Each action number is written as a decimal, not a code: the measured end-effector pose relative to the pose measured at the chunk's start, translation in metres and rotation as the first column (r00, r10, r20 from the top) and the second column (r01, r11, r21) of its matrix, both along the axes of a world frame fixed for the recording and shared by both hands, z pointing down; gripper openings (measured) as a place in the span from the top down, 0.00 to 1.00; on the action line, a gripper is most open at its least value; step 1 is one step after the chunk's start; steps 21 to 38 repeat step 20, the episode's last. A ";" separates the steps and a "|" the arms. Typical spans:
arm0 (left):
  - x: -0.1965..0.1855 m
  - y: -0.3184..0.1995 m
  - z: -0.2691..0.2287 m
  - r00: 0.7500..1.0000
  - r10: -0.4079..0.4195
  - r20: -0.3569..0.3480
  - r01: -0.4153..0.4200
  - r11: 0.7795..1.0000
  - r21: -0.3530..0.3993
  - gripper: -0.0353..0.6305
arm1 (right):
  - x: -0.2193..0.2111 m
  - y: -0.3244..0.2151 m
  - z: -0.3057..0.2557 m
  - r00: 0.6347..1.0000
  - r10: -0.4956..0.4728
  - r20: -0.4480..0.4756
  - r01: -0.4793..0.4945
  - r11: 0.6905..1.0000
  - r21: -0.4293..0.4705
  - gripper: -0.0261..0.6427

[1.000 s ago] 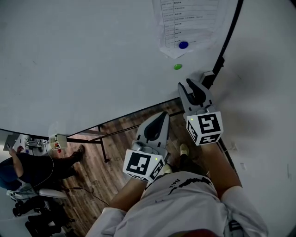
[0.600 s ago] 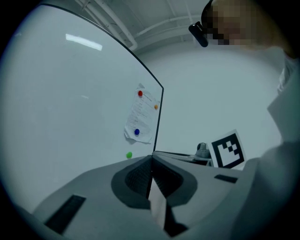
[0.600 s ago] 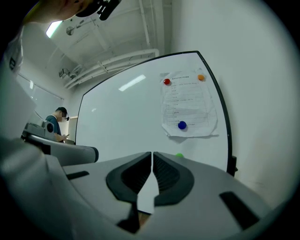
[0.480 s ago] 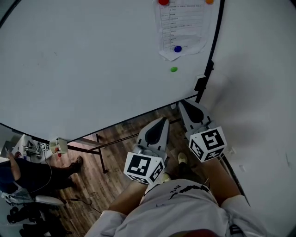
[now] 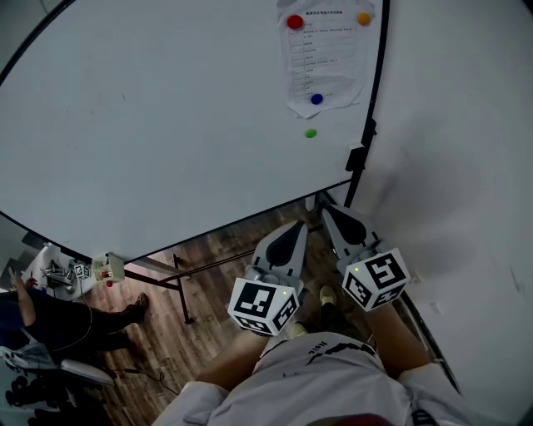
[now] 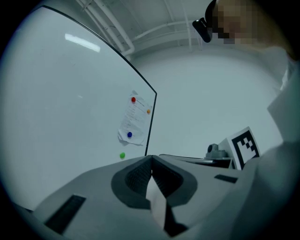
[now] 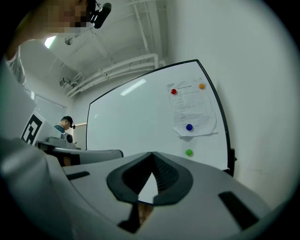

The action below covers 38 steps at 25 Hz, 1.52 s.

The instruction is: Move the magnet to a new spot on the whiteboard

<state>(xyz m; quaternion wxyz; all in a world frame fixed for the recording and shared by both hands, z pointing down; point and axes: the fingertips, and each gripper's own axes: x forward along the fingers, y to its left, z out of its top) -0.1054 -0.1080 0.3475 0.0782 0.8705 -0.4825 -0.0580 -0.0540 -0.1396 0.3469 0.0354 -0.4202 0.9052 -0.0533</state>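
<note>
Finding: both tools are empty. The left gripper has its jaws closed tip to tip with nothing between them, and the right gripper is the same.

Location of task item: a green magnet sits alone on the bare whiteboard, just below the paper sheet. A red magnet, an orange magnet and a blue magnet pin that sheet. The green one's position fits either a magnet awaiting its move or one already set in its new spot; I cannot settle which.

Risks, in my judgement: taking one of the three pinning magnets would let the sheet sag or fall. The green magnet looks small and low, so my pads could slip off it, and it could drop to the wooden floor. A closed jaw arriving at the board would only push the magnet along the surface.

Pose: I hold both forearms tucked against my torso, with the grippers side by side and low. Their tips point toward the board's lower right corner, well short of it.
</note>
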 end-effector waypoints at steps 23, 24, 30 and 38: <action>-0.010 0.004 0.003 0.999 -0.025 -0.020 0.025 1.000 0.000 0.93 | -0.006 0.007 0.005 0.999 -0.022 -0.036 0.022 1.000 -0.006 0.94; -0.010 0.004 0.003 0.999 -0.025 -0.020 0.025 1.000 0.000 0.93 | -0.006 0.007 0.005 0.999 -0.022 -0.036 0.022 1.000 -0.006 0.94; -0.010 0.004 0.003 0.999 -0.025 -0.020 0.025 1.000 0.000 0.93 | -0.006 0.007 0.005 0.999 -0.022 -0.036 0.022 1.000 -0.006 0.94; -0.010 0.004 0.003 0.999 -0.025 -0.020 0.025 1.000 0.000 0.93 | -0.006 0.007 0.005 0.999 -0.022 -0.036 0.022 1.000 -0.006 0.94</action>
